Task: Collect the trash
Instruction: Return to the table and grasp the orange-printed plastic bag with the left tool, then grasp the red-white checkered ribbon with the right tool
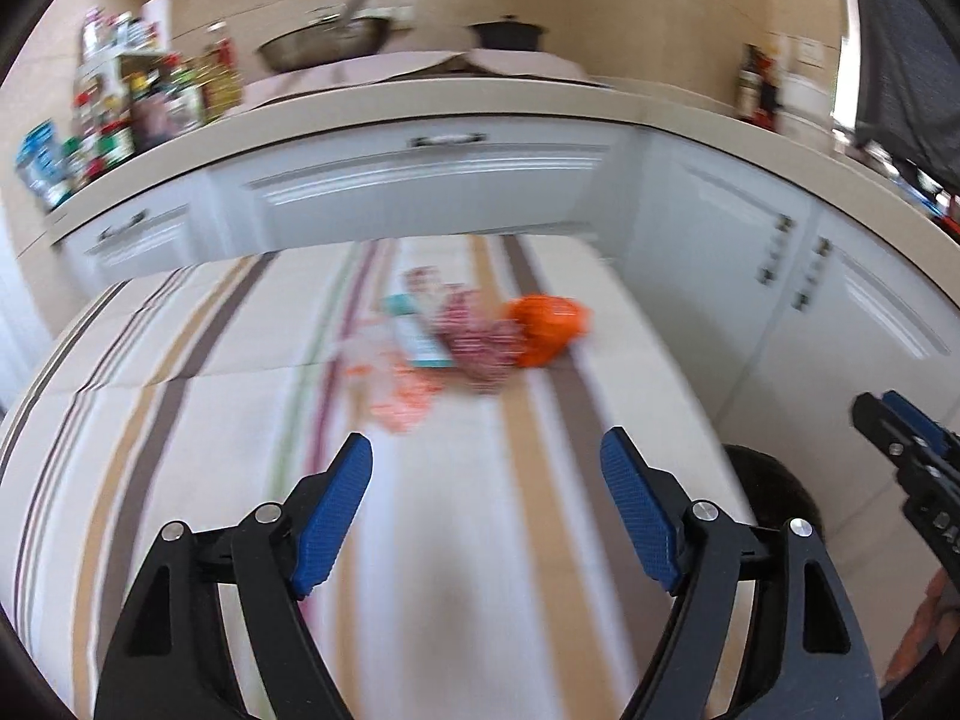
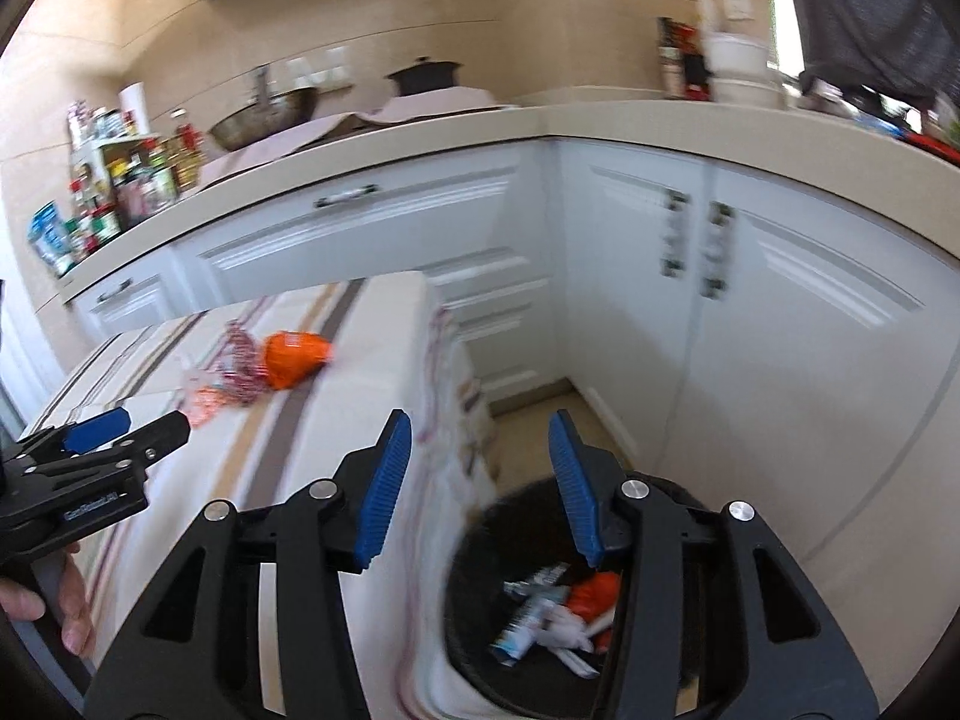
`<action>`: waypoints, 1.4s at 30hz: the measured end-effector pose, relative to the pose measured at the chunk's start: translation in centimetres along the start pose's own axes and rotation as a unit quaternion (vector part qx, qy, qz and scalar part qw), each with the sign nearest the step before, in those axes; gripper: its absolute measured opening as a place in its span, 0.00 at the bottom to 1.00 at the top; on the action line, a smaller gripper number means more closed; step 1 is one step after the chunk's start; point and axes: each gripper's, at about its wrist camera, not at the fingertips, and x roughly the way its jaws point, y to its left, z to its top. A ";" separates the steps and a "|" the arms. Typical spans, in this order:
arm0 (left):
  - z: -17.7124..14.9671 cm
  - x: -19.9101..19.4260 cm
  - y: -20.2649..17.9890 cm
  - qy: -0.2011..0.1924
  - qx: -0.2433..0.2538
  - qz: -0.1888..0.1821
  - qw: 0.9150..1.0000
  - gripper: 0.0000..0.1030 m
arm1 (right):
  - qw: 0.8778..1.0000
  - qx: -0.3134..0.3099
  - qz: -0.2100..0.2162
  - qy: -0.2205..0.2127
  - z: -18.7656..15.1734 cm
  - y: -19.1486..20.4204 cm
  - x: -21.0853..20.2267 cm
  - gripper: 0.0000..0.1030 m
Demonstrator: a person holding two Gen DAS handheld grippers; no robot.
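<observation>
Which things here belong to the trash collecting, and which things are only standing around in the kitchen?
Belong to the job:
- orange wrapper on the striped tablecloth
- red-and-white wrapper
- teal-and-white packet
- pale orange-printed wrapper
- dark trash bin, already holding wrappers

Just lying about:
- metal wok
- black pot
- bottles and jars on the counter
- white cabinets

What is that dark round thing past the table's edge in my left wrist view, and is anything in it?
Observer: It is a black bin on the floor, and several wrappers lie inside it.
Operator: Is the other gripper carrying something?
Observer: No. The right gripper is open above the bin, with nothing between its fingers.
Operator: Who holds the gripper I am looking along?
Observer: A person's bare hand is wrapped around the handle of the left gripper.
</observation>
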 end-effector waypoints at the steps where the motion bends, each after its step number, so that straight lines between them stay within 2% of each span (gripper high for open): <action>1: 0.0 0.2 0.9 0.002 -0.008 0.007 1.000 0.74 | 1.000 -0.005 0.006 0.001 0.2 0.7 0.3 0.45; 6: 0.3 1.1 4.8 0.009 -0.043 0.035 0.998 0.74 | 0.999 -0.029 0.035 0.010 1.0 4.4 2.1 0.45; 11: 0.8 2.0 6.7 0.015 -0.059 0.042 0.997 0.74 | 0.998 -0.037 0.049 0.017 1.2 6.2 3.4 0.45; 16: 1.7 3.3 6.4 0.018 -0.055 0.037 0.998 0.74 | 0.998 -0.034 0.051 0.023 1.2 6.1 4.1 0.45; 21: 2.6 5.2 5.0 0.024 -0.029 0.038 0.999 0.74 | 0.998 -0.023 0.047 0.025 1.3 5.0 4.3 0.45; 22: 2.8 5.7 4.8 0.026 -0.024 0.041 0.999 0.72 | 0.998 -0.021 0.046 0.025 1.3 4.9 4.3 0.45; 25: 3.0 7.1 4.6 0.041 -0.014 0.041 0.998 0.56 | 0.999 -0.016 0.044 0.025 1.2 4.2 4.4 0.45; 27: 3.1 7.9 4.7 0.053 -0.015 0.037 0.998 0.43 | 0.999 -0.013 0.043 0.026 1.1 3.9 4.5 0.45; 29: 3.0 8.5 5.0 0.063 -0.022 0.025 0.997 0.34 | 0.999 -0.009 0.043 0.028 1.0 3.6 4.6 0.45; 32: 2.9 8.7 5.0 0.067 -0.024 0.014 0.997 0.14 | 0.999 -0.007 0.044 0.031 1.0 3.5 4.8 0.45; 42: 2.1 6.8 6.9 0.053 -0.023 0.014 0.998 0.12 | 0.997 -0.031 0.065 0.033 1.5 6.3 5.3 0.45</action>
